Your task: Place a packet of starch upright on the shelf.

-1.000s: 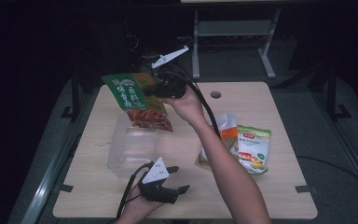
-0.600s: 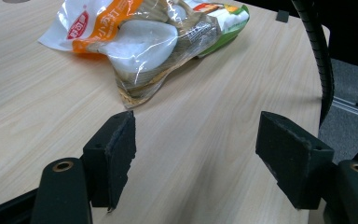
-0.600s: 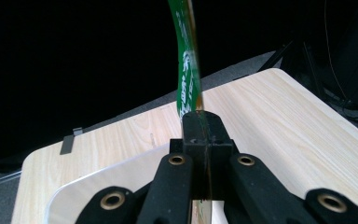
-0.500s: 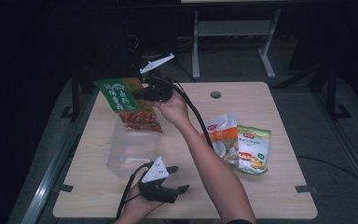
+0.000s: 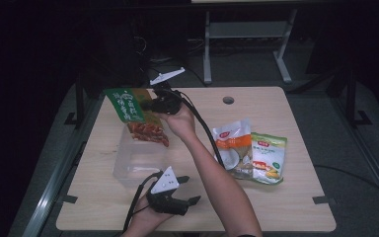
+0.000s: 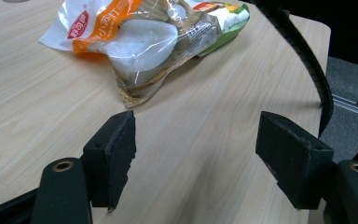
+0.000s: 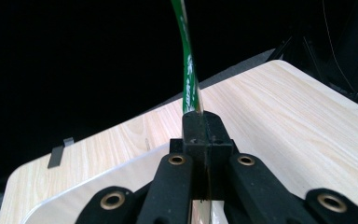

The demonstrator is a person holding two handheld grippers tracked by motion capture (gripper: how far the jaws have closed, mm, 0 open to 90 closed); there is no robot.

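Tongs in the left hand [image 5: 173,195] rest wide open and empty on the worktop [image 5: 296,207], nearest the person. Beyond them sits a clear tub [image 5: 133,163]. Above its far edge the right tongs [image 5: 153,104] are clamped on a green snack bag [image 5: 128,104], which hangs over the tub; the bag has swung leftward since a second ago. To their right lie two more packets [image 5: 251,150]. Likely step: carrying the bag to the tub; next, lower it inside and release.
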